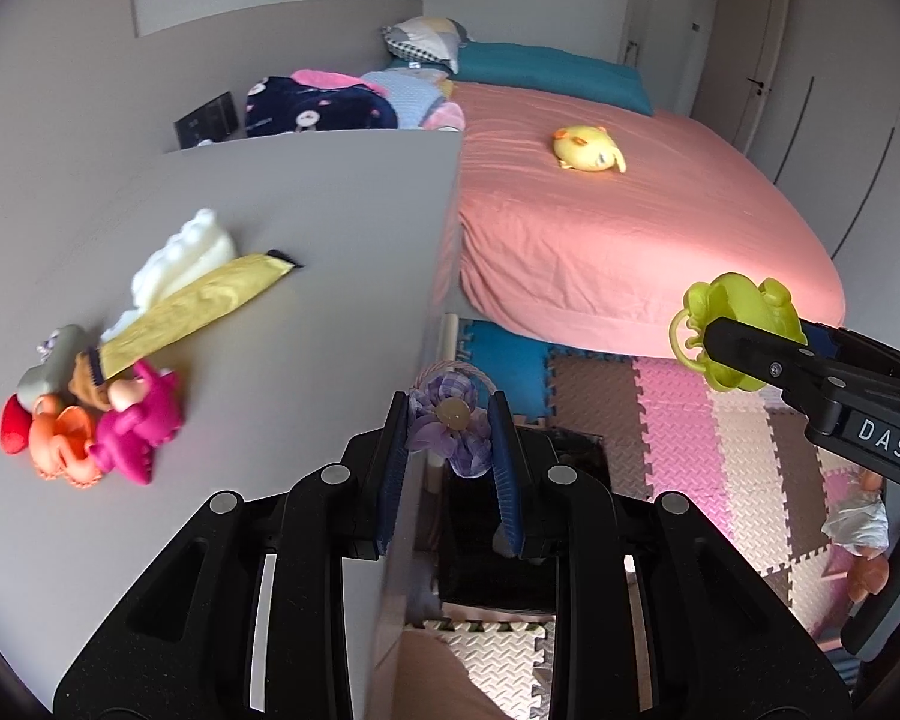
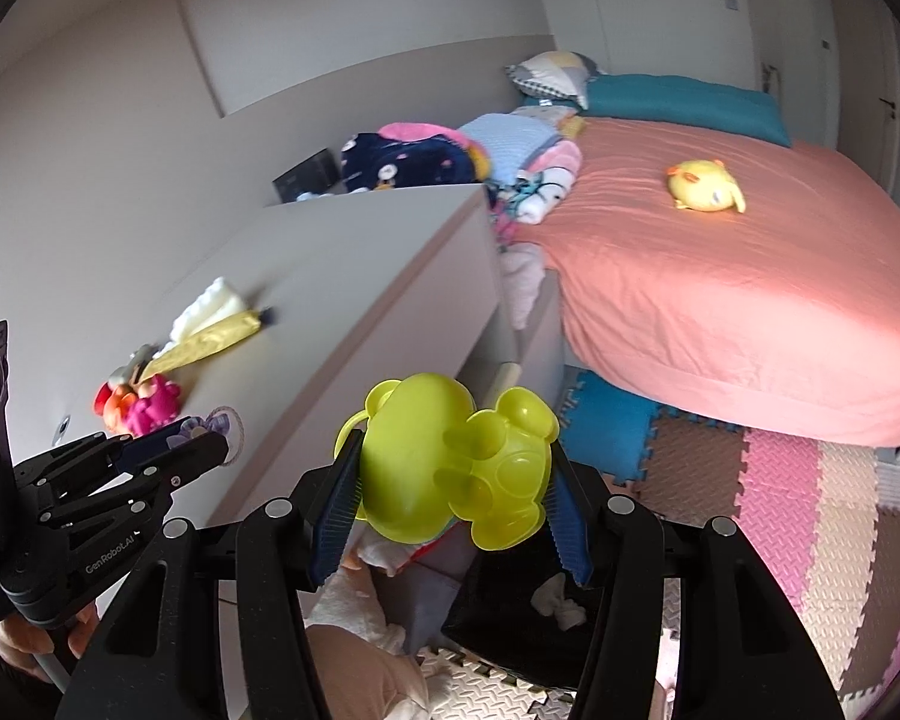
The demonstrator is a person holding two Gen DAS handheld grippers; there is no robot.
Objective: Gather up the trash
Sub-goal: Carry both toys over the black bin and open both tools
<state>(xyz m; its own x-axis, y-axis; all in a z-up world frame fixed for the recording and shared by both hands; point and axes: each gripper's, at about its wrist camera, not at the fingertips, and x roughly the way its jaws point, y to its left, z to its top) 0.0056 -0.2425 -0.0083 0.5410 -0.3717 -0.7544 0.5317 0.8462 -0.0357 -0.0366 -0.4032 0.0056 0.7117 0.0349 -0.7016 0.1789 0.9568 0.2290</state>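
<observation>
A purple fabric flower hair tie (image 1: 450, 426) is gripped in the left claw (image 1: 450, 450), its blue pads pressed tight on either side of the petals, with the pale elastic loop standing up above the fingertips; the narrow pinch suits a soft, thin item that would slip from a looser hold. A lime-green plastic toy (image 2: 456, 468) is clamped in the right claw (image 2: 450, 480) at about half its spread, the pads bearing on the toy's broad flanks, which is judged to be why the jaws stand wide. In the left wrist view that same toy is seen at 3 o'clock, carried out over the foam floor mat (image 1: 678, 420), away from the grey table (image 1: 270, 252). A dark open bin (image 1: 498, 540) lies directly beneath the left claw at 6 o'clock, just beside the table's edge; both loads appear to be held over or near it for dropping, though this is a judgement. Left on the table at 9 o'clock are a yellow wrapper (image 1: 198, 306) lying across a crumpled white tissue (image 1: 186, 258), and, touching the wrapper's near end, a heap of small toys (image 1: 96, 414) in red, orange and magenta. These are judged not yet collected. A yellow plush duck (image 1: 588, 147) rests on the pink bed (image 1: 660, 240) at 1 o'clock, well apart from the work.
</observation>
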